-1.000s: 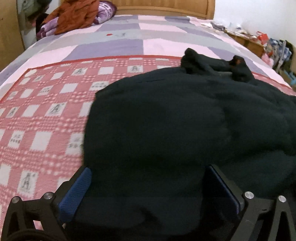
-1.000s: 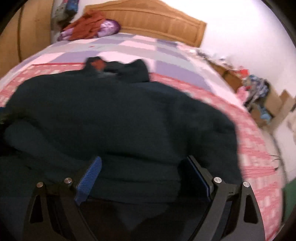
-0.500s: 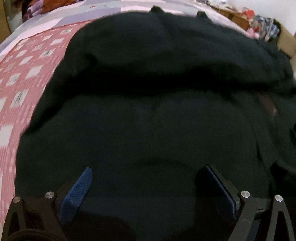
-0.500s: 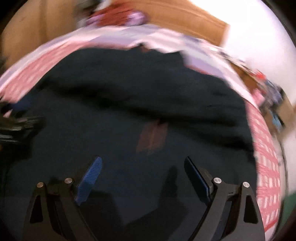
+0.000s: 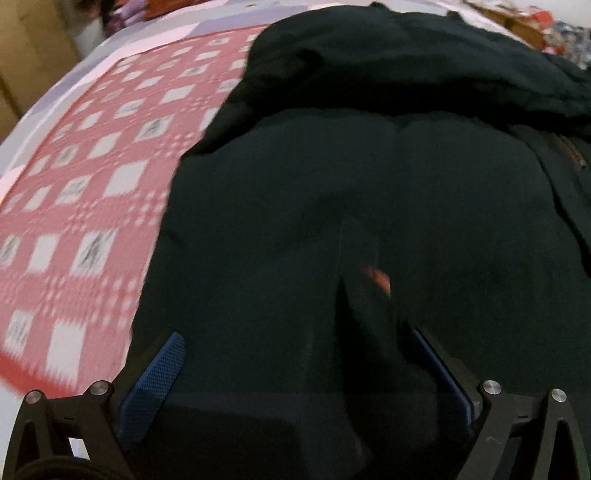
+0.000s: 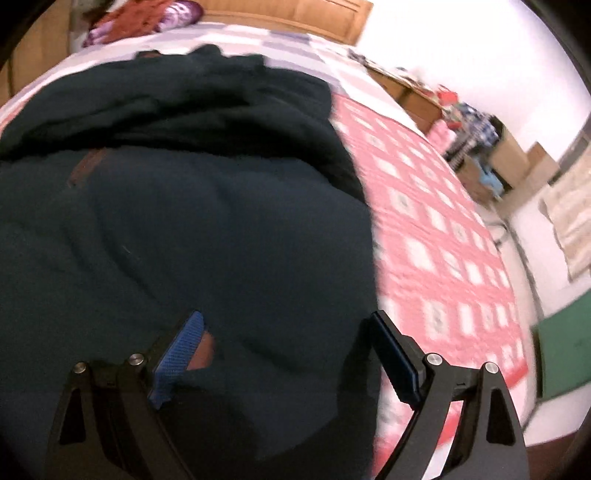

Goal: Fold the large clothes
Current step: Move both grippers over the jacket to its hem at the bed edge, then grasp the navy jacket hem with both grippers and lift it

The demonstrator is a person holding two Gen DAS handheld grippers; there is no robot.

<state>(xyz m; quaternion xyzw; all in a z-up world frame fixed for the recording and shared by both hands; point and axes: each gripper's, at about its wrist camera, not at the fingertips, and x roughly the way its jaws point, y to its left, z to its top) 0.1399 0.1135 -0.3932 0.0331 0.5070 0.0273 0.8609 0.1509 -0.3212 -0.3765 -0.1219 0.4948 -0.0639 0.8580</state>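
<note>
A large dark garment (image 5: 369,206) lies spread on the bed and fills most of both views; it also shows in the right wrist view (image 6: 192,221). Its upper part is folded over the lower part, with a brown zipper strip (image 5: 572,155) near the fold. My left gripper (image 5: 295,350) is open, hovering over the garment's near left part. My right gripper (image 6: 288,332) is open over the garment's near right edge. Neither holds cloth.
The bed has a red-and-white checked cover (image 5: 81,206), also to the right of the garment (image 6: 436,229). A wooden headboard (image 6: 295,14) and a heap of clothes (image 6: 140,18) sit at the far end. Boxes and clutter (image 6: 476,147) stand beside the bed on the right.
Both grippers moved back toward the near end of the garment and outward; more of the checked cover shows on each side. The jaws stayed open throughout.
</note>
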